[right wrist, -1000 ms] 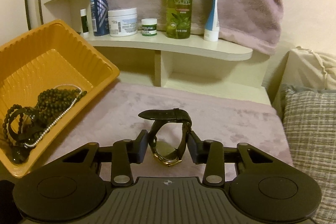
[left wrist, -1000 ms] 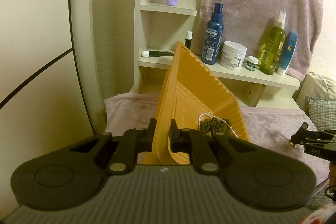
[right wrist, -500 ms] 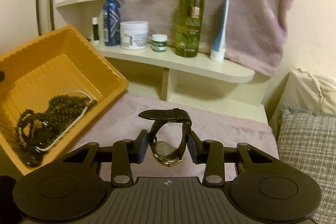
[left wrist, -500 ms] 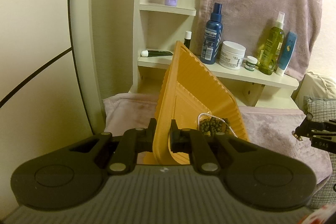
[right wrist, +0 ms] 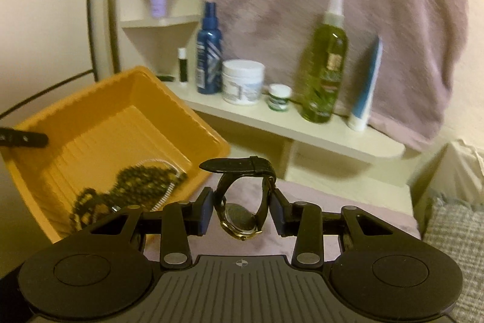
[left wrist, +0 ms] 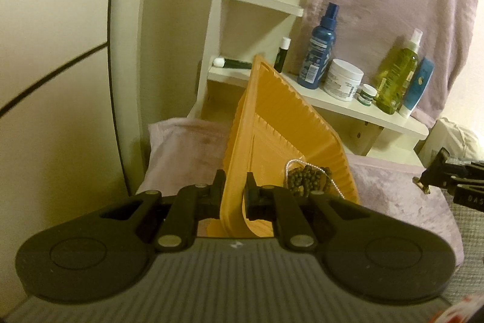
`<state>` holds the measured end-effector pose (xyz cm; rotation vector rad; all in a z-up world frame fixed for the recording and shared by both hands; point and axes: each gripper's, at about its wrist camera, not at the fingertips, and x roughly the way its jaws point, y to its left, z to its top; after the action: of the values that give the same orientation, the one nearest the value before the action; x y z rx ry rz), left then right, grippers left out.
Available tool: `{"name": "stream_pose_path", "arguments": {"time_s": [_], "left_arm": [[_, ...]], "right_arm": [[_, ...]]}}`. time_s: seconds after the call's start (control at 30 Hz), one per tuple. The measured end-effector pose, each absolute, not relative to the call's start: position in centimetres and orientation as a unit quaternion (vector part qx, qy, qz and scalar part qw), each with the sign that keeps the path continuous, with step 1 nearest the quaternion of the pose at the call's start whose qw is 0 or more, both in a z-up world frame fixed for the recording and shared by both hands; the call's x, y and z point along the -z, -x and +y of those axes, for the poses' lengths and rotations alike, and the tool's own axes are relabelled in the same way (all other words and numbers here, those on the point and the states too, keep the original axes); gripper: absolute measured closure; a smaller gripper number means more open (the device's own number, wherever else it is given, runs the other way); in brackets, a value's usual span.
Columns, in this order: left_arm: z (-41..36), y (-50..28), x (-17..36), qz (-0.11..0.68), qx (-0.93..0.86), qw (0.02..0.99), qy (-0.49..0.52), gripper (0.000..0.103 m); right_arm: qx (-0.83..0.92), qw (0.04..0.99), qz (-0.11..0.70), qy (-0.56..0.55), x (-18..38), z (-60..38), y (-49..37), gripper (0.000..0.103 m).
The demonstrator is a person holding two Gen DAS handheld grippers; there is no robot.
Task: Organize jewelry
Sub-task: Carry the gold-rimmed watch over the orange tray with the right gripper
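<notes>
My left gripper (left wrist: 233,196) is shut on the near rim of an orange plastic tray (left wrist: 272,126) and holds it tilted above the pink cloth. Dark bead strings (left wrist: 305,177) and a silver chain lie in the tray's low corner. In the right wrist view the tray (right wrist: 99,123) is at the left with the beads (right wrist: 136,180) inside. My right gripper (right wrist: 242,212) is shut on a black-strapped wristwatch (right wrist: 242,202) with a gold case, held just right of the tray. The right gripper also shows at the right edge of the left wrist view (left wrist: 435,177).
A white shelf (right wrist: 302,129) behind holds a blue spray bottle (right wrist: 208,50), a white jar (right wrist: 242,82), a small green-label jar, an olive spray bottle (right wrist: 326,65) and a blue tube. A pink towel hangs above. A pink cloth (left wrist: 187,147) covers the surface; a woven cushion (right wrist: 453,241) lies right.
The right gripper with the watch has risen and moved left toward the tray. The left gripper still holds the tray tilted, barely moved.
</notes>
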<state>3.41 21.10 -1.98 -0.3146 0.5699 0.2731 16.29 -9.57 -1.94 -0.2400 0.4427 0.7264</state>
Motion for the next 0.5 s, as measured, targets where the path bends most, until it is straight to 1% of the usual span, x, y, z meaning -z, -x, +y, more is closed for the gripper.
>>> {"name": "stream_pose_path", "arguments": {"time_s": [0.2,0.5], "left_arm": [[23.2,-3.2,3.2,0.282,-0.119,0.931,0.198,0.092],[26.2,-2.9,5.4,0.290,-0.099,0.916,0.258,0.092]], "right_arm": [[-0.386,0.890,0.213,0.119,0.6,-6.8,-15.6,0.063],[-0.424,0.868,0.218,0.137,0.4,-2.6,-15.2,0.063]]}}
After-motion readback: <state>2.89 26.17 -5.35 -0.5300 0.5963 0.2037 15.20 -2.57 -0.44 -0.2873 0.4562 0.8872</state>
